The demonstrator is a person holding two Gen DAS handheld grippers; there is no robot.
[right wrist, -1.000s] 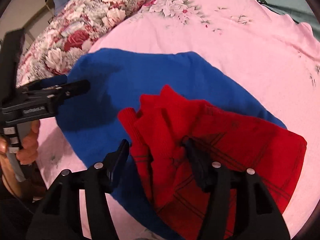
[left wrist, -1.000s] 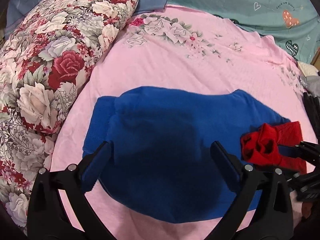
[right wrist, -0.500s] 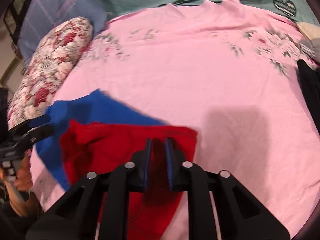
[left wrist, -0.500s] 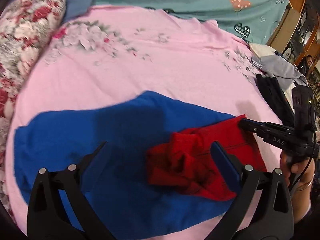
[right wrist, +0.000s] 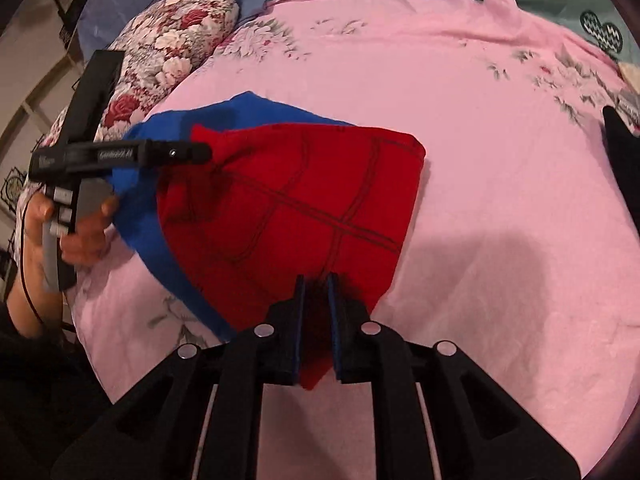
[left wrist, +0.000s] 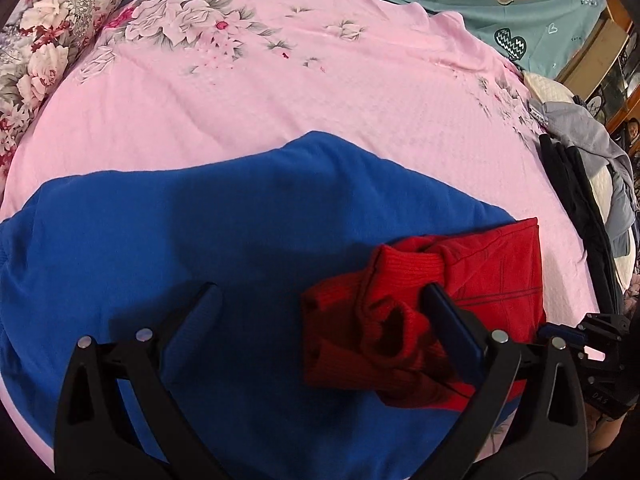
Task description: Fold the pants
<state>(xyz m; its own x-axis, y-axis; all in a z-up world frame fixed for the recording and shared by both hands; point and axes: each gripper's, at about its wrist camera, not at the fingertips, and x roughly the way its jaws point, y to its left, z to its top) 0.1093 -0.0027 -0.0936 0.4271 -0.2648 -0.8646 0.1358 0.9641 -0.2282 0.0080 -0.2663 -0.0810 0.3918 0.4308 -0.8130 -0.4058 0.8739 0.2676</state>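
Pink floral sheet point(left wrist: 280, 92) covering bed, seen from left wrist cam. Blue garment point(left wrist: 200, 248) spread flat across near part of bed, toward near edge. Red pants point(left wrist: 472, 280) on top of blue at its right end; ribbed cuffs bunched w/ loose folds, flatter panel beyond. Left tongs point(left wrist: 320, 320) spread wide apart, gripping nothing; right finger over bunched red, contact unclear. Floral pillow point(left wrist: 44, 40) at far-left corner; dark and grey clothes pile point(left wrist: 580, 184) along right edge. Right tongs just visible at lower right by red hem.

Right wrist cam: right tongs point(right wrist: 316, 320) clamped on near edge of red pants point(right wrist: 304, 200), red tab poking out between fingers. Red panel w/ dark stitched lines stretched away from grip, over blue garment point(right wrist: 140, 200). Left tongs point(right wrist: 200, 152) reaching in from left at far red corner; from this side cannot tell gap.

Risks, as judgement: grip only on thin hem, so a hard pull could slip it free. Bunched cuffs likely to fold in crooked unless smoothed first. Blue layer may drag along w/ red, since fabric on fabric. Left tongs closing low could catch blue too.
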